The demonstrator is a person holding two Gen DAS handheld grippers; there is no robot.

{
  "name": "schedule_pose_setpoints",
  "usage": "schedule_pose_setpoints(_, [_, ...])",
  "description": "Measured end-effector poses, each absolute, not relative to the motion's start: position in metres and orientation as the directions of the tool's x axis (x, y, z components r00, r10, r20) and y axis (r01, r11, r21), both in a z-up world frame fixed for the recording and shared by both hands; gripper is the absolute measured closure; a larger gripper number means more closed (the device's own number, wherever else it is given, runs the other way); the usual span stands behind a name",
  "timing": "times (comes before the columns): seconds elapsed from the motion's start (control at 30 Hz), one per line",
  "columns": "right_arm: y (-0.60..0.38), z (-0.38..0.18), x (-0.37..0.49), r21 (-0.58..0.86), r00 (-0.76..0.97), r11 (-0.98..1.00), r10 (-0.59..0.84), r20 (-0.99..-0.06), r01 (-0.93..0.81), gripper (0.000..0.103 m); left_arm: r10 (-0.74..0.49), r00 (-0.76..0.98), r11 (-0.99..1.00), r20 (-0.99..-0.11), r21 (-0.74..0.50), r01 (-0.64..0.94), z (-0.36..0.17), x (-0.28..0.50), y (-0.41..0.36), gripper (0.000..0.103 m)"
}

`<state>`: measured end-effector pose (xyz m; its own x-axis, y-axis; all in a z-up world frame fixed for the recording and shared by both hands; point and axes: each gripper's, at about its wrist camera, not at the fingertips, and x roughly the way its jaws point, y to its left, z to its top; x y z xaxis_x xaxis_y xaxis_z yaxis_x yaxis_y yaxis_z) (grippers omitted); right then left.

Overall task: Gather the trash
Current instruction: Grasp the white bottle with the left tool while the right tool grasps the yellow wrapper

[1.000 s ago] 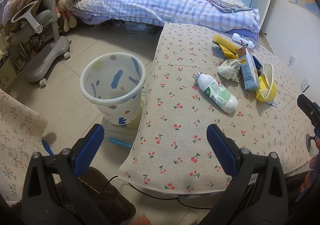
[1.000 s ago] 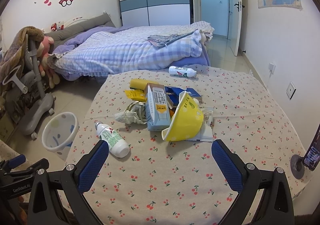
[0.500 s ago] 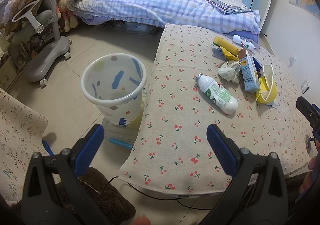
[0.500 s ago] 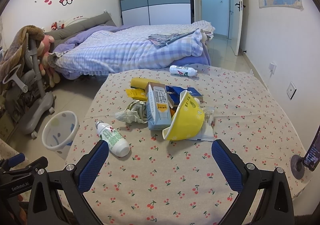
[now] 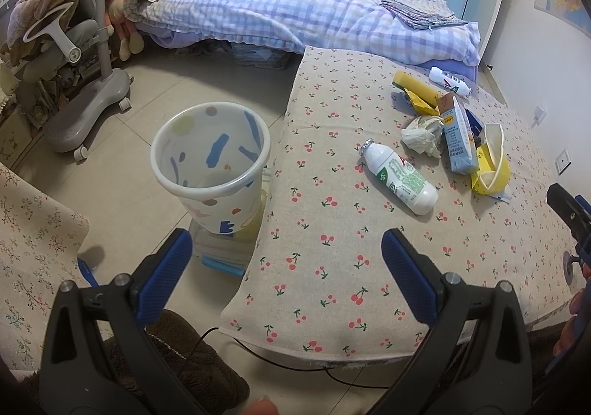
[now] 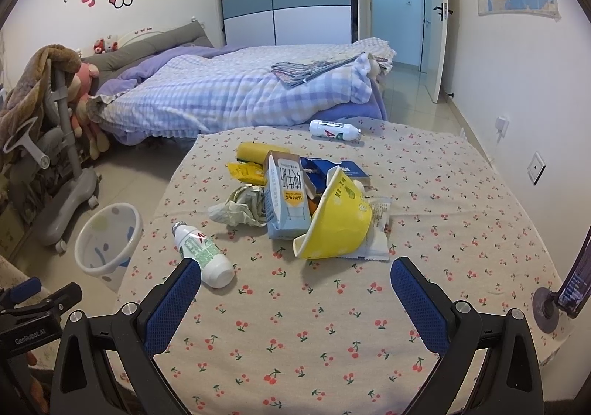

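Your left gripper: fingers spread wide, nothing between them, hovering over near table edge. Your right gripper: fingers likewise apart, empty, above tablecloth. Trash pile sits mid-table: white bottle lying nearest, crumpled paper, milk carton, yellow bowl tilted against carton. Second bottle lies at far edge. Bin stands on floor just beside table's left side.

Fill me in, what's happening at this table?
Trash pickup, not yet started. Both tongs, left and right, hang open and empty over the cherry-print tablecloth. A white drink bottle, crumpled paper, a milk carton and a yellow paper bowl lie untouched. The wastebasket stands on the floor at the table's left.
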<state>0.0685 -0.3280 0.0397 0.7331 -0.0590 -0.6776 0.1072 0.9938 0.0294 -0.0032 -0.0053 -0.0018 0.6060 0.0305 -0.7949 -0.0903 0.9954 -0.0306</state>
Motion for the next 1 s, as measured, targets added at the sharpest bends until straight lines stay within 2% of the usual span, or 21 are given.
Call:
schedule_pose_setpoints(0.27, [-0.339, 0.054, 0.085, 0.021, 0.683, 0.998, -0.027, -0.73, 0.062, 0.0, 0.011, 0.591, 0.995, -0.806, -0.049, -0.085, 0.0, 0.006, -0.007, 0.001])
schedule_pose_setpoints(0.43, [-0.363, 0.064, 0.107, 0.036, 0.625, 0.999, 0.007, -0.78, 0.034, 0.0, -0.052, 0.571, 0.998, -0.819, -0.066, -0.003, 0.008, 0.021, -0.017, 0.001])
schedule_pose_setpoints(0.6, [-0.408, 0.067, 0.137, 0.053, 0.577, 0.993, -0.019, -0.816, 0.107, 0.0, -0.087, 0.504, 0.996, -0.859, -0.086, 0.025, 0.007, 0.048, -0.026, 0.001])
schedule_pose_setpoints(0.73, [-0.437, 0.052, 0.165, 0.101, 0.514, 0.98, -0.002, -0.858, 0.172, 0.0, -0.182, 0.402, 0.981, -0.898, -0.193, 0.012, -0.014, 0.078, -0.031, 0.001])
schedule_pose_setpoints(0.93, [-0.448, -0.007, 0.196, 0.194, 0.397, 0.955, 0.092, -0.913, 0.226, 0.0, -0.252, 0.314, 0.96, -0.915, -0.276, -0.034, -0.052, 0.107, -0.057, 0.002])
schedule_pose_setpoints(1.0, [-0.451, -0.026, 0.206, 0.235, 0.328, 0.938, 0.145, -0.933, 0.254, 0.0, -0.277, 0.288, 0.951, -0.917, -0.304, -0.055, -0.06, 0.117, -0.064, 0.005])
